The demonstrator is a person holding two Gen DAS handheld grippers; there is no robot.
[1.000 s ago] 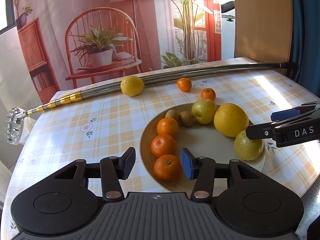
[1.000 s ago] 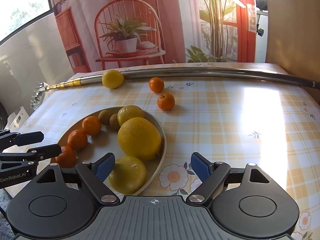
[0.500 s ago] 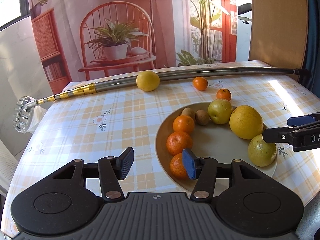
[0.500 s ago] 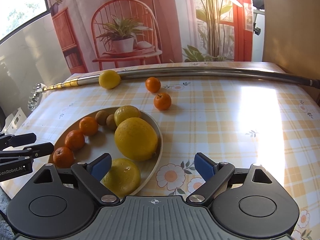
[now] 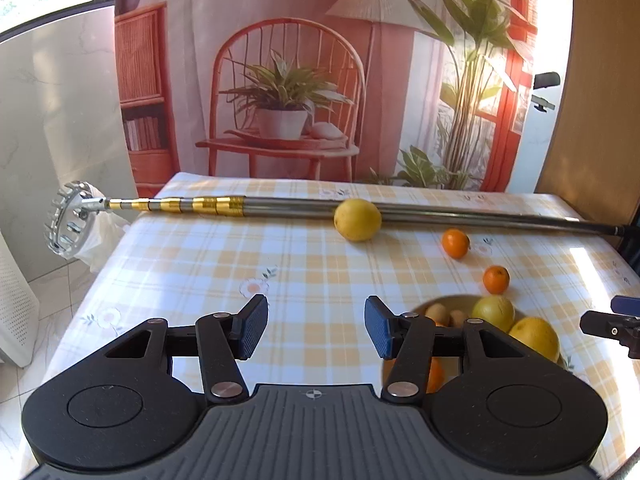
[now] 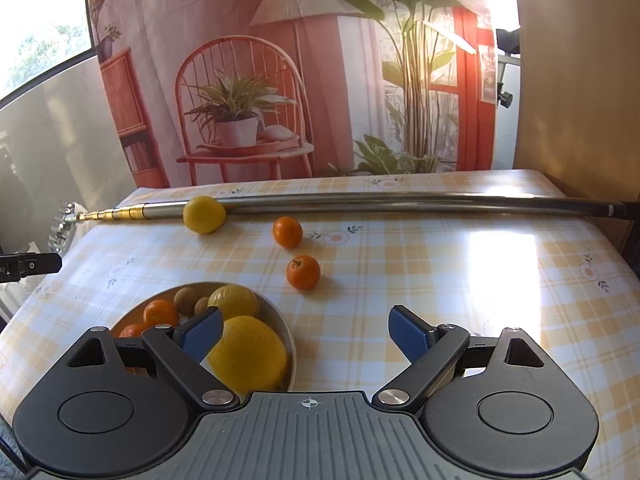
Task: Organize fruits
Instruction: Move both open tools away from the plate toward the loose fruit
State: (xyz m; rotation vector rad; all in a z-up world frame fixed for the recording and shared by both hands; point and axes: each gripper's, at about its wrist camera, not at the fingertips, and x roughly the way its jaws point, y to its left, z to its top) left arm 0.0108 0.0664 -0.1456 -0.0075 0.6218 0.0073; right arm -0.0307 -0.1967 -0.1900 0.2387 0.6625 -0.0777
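Left tongs (image 5: 316,326): black linkage arms, blue ribbed pads, spread wide, nothing between them; held above bare checked cloth, just left of the plate.

Right tongs (image 6: 306,330): same build, spread wide and empty; the left pad stood over the plate's right side, the right pad over cloth.

Worktop (image 6: 460,280): covered in glossy yellow-and-white plaid oilcloth with small printed flowers; a bright sun patch lay on its right part.

Plate (image 6: 290,344): shallow, round, beige, smooth-rimmed. It held a large dimpled yellow citrus (image 6: 248,356), a smaller yellow-green round fruit (image 6: 234,300), two small brown oval fruits (image 6: 186,300) and mandarins (image 6: 160,312), partly hidden by the tongs.

Loose fruit on the cloth: one smooth round lemon (image 5: 357,220) touching the pole; two small mandarins, the far one (image 6: 287,232) near the pole, the near one (image 6: 303,272) just beyond the plate rim.

Pole (image 5: 440,214): long telescopic metal tube, brass-banded sections at the left end, toothed metal ring head (image 5: 68,220) overhanging the worktop edge.
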